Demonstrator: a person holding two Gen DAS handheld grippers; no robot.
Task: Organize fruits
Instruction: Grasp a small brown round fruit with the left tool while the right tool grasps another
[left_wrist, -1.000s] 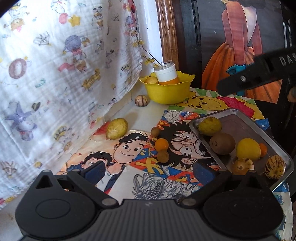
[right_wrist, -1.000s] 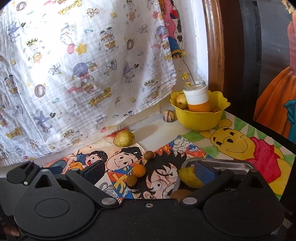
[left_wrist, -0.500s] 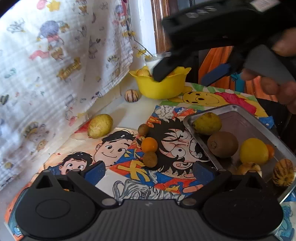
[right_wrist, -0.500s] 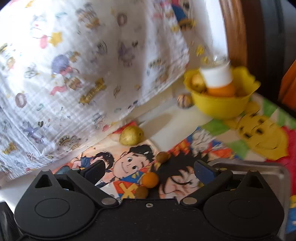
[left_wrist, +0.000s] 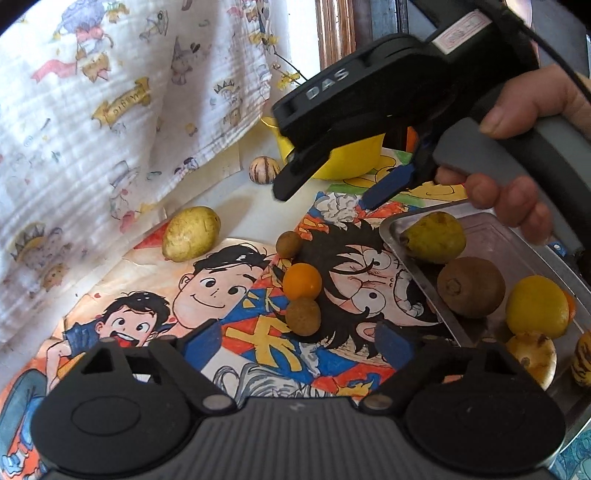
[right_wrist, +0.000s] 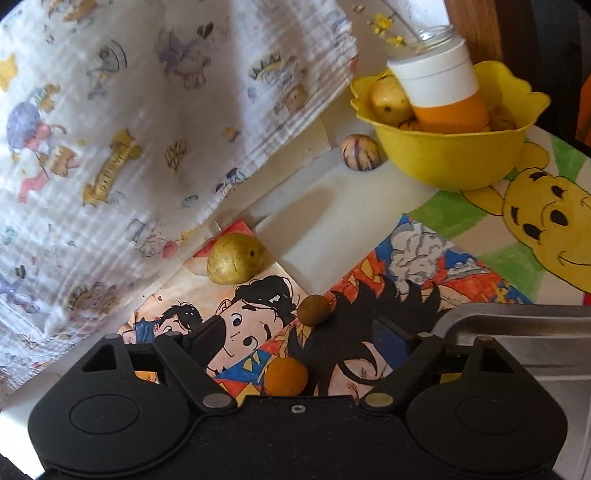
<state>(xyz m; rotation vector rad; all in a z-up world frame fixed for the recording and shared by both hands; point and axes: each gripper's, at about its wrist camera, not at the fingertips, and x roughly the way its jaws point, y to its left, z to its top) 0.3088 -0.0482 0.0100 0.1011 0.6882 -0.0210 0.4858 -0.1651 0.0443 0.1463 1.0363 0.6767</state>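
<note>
Because the small orange fruit (left_wrist: 301, 280) lies touching a brown fruit (left_wrist: 303, 316) on the printed mat (left_wrist: 236, 334), we judge that either closing claw could nudge both and roll them. We see the left gripper (left_wrist: 299, 341) and right gripper (right_wrist: 306, 334) angled downward over them, jaws apart, closing, gripping nothing. We note the metal tray (left_wrist: 417, 275) just beside.

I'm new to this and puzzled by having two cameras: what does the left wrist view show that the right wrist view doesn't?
Only the left wrist view shows the fruit in the metal tray: a kiwi, a lemon and a yellow-green fruit. It also shows the right hand-held gripper, jaws closing on nothing, and the hand holding it.

Only the right wrist view shows inside the yellow bowl: an orange-and-white bottle and fruit.

Both show the small orange fruit, the yellow fruit by the cloth and the striped fruit.
</note>
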